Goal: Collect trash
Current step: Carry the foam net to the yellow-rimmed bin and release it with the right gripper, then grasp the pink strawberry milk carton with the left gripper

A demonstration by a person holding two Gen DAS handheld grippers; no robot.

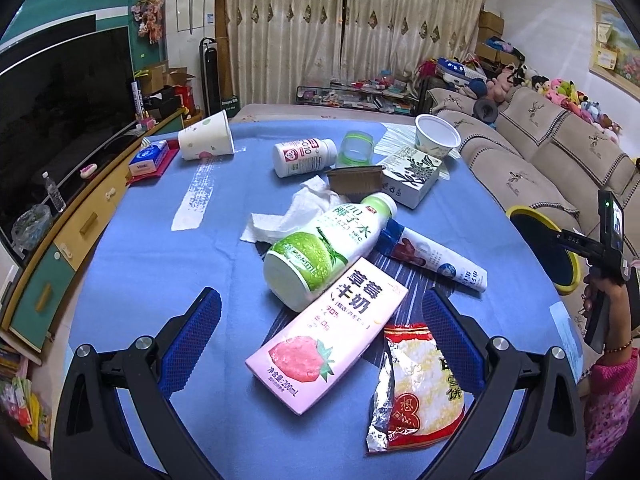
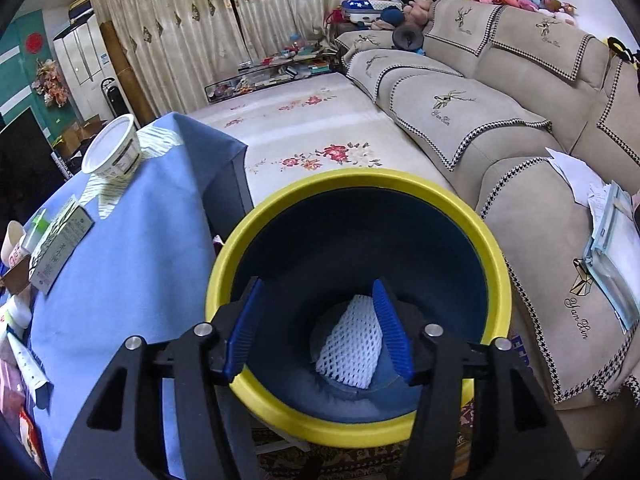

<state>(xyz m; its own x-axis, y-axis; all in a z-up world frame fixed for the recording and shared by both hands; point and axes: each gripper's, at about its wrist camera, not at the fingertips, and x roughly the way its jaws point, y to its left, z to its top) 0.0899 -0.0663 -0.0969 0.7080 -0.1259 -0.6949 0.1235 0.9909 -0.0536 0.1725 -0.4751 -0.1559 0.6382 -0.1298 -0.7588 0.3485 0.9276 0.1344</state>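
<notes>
My left gripper point(image 1: 320, 300) is open above the blue table point(image 1: 160, 240), its fingers either side of a pink strawberry milk carton point(image 1: 324, 336). A green coconut-water bottle point(image 1: 328, 244), a snack wrapper point(image 1: 420, 384), a tube point(image 1: 436, 258) and a crumpled tissue point(image 1: 296, 212) lie around it. My right gripper point(image 2: 318, 312) is open over the yellow-rimmed blue bin point(image 2: 496, 272). A white foam net point(image 2: 352, 348) lies at the bin's bottom, apart from the fingers. The bin also shows in the left wrist view point(image 1: 560, 276).
Further back on the table lie a paper cup point(image 1: 206, 136), a white bottle point(image 1: 304, 156), a green-rimmed plastic cup point(image 1: 356, 148), a cardboard sleeve point(image 1: 354, 180), a tea box point(image 1: 412, 176) and a white tub point(image 1: 436, 136). A sofa point(image 2: 500, 120) stands right of the bin, a TV cabinet point(image 1: 60, 240) left.
</notes>
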